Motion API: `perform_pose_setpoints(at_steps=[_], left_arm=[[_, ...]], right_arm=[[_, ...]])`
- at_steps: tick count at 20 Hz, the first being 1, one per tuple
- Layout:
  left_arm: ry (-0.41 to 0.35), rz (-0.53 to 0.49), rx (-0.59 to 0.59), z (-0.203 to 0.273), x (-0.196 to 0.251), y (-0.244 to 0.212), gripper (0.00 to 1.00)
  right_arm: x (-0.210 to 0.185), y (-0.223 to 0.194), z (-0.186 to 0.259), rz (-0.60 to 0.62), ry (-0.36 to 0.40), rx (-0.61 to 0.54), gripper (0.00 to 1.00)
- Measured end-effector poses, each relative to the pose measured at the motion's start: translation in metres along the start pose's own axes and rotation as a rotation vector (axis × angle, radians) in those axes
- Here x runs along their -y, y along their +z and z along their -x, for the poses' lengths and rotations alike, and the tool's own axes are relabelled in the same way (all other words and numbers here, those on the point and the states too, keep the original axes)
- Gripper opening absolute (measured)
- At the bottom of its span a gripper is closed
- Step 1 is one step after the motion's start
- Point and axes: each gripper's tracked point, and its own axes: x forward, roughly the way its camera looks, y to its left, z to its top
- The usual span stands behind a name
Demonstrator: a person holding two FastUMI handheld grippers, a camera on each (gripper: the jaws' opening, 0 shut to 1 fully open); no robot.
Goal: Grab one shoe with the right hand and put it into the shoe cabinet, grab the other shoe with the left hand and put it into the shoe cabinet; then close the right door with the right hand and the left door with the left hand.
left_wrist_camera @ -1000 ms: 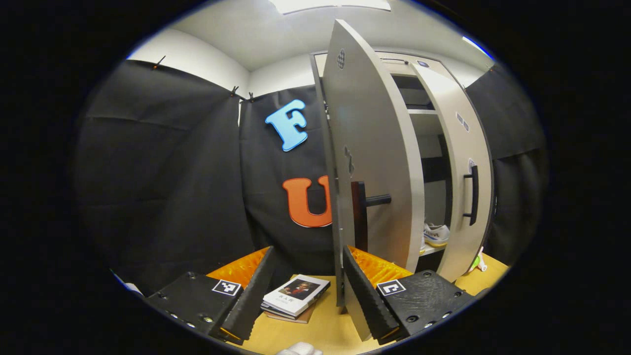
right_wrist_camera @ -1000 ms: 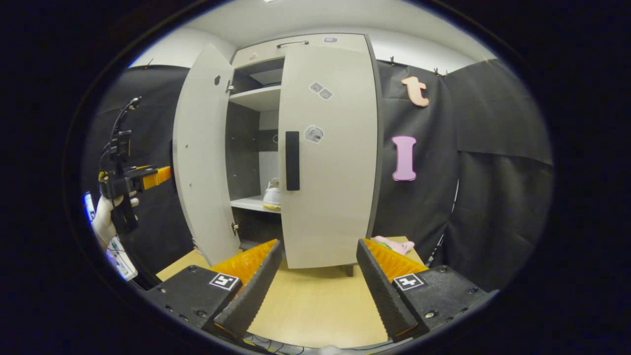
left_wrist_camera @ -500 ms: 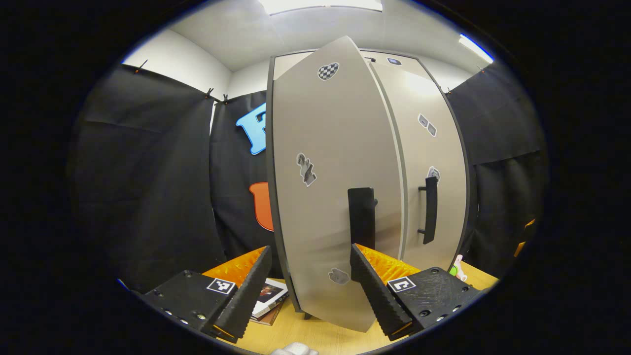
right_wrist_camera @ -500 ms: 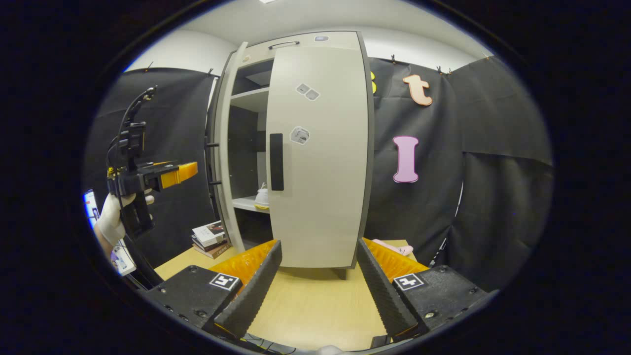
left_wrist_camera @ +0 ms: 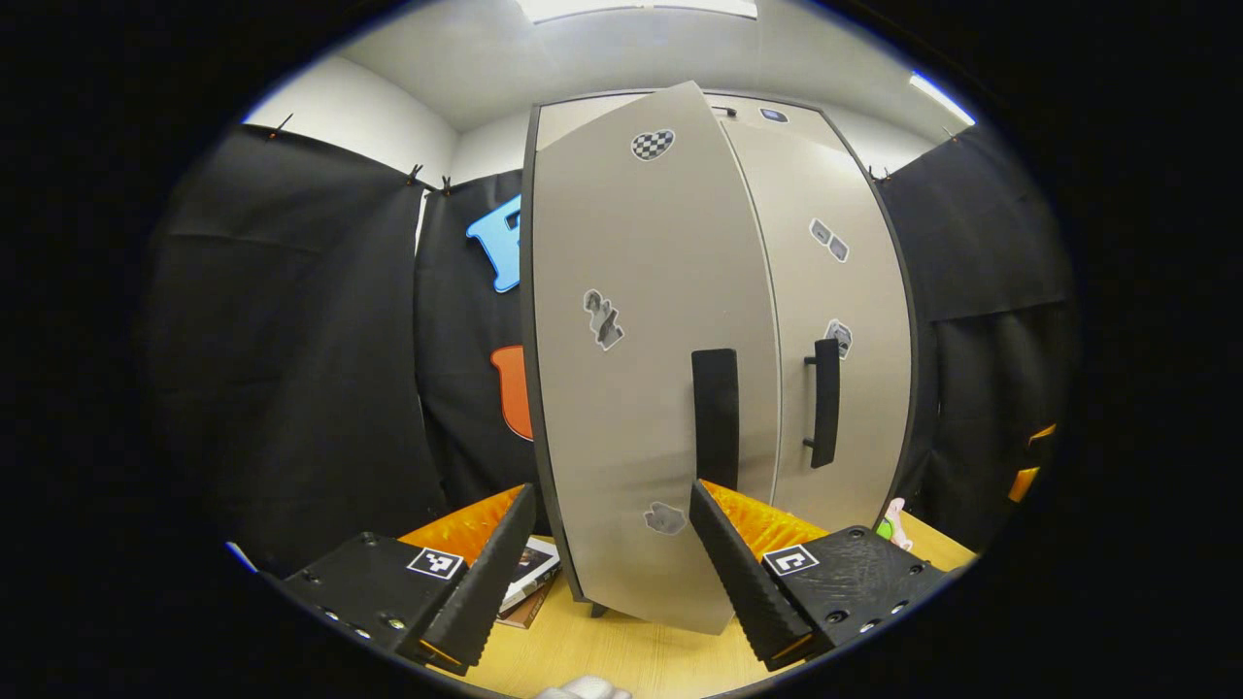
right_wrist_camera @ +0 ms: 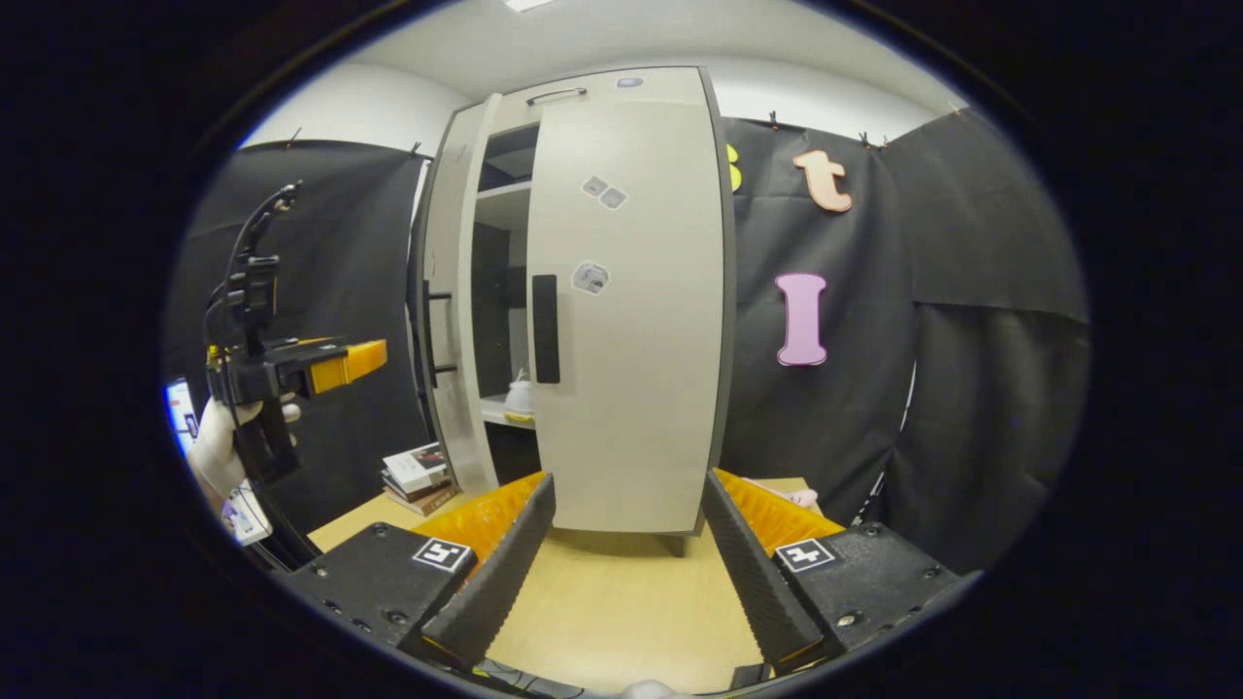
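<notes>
The beige shoe cabinet (left_wrist_camera: 670, 291) stands on the wooden table. In the left gripper view its left door (left_wrist_camera: 631, 408) is nearly shut, with its black handle (left_wrist_camera: 715, 417) just above my open left gripper (left_wrist_camera: 612, 582). The right door (right_wrist_camera: 631, 320) lies shut, black handle (right_wrist_camera: 545, 328) facing me. In the right gripper view the left door (right_wrist_camera: 449, 320) still stands a little ajar, and a white shoe (right_wrist_camera: 520, 396) shows on a shelf through the gap. The left gripper (right_wrist_camera: 364, 357) is held by a gloved hand (right_wrist_camera: 218, 447) just left of that door. My right gripper (right_wrist_camera: 626, 573) is open and empty, back from the cabinet.
A small stack of books (right_wrist_camera: 418, 471) lies on the table (right_wrist_camera: 621, 621) left of the cabinet's foot, also seen as the books (left_wrist_camera: 529, 573) behind my left finger. A pink item (right_wrist_camera: 801, 497) lies at the cabinet's right side. Black cloth walls close in all around.
The left door has swung from wide open to nearly shut, with the left gripper following it. The shoes inside are now almost hidden. The right gripper has barely moved.
</notes>
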Motion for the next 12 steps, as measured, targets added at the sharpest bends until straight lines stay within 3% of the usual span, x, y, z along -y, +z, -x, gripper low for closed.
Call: perform_pose_setpoints(at_steps=[2, 3, 5, 8, 12], left_arm=[[-0.003, 0.007, -0.004, 0.014, -0.002, 0.001, 0.96], [-0.009, 0.011, -0.002, 0.019, -0.001, 0.002, 1.0], [-0.026, 0.014, -0.003, 0.029, 0.002, 0.003, 0.96], [-0.047, 0.019, -0.005, 0.046, 0.007, 0.005, 1.0], [-0.068, 0.025, -0.002, 0.063, 0.011, 0.004, 0.96]], right_arm=[[-0.004, 0.002, 0.001, -0.004, -0.001, 0.008, 0.99], [-0.006, 0.004, 0.001, -0.008, -0.002, 0.014, 0.99], [-0.01, 0.008, 0.0, -0.01, -0.008, 0.025, 0.99], [-0.013, 0.019, 0.0, -0.026, -0.022, 0.052, 0.99], [-0.018, 0.03, 0.001, -0.014, -0.033, 0.086, 0.99]])
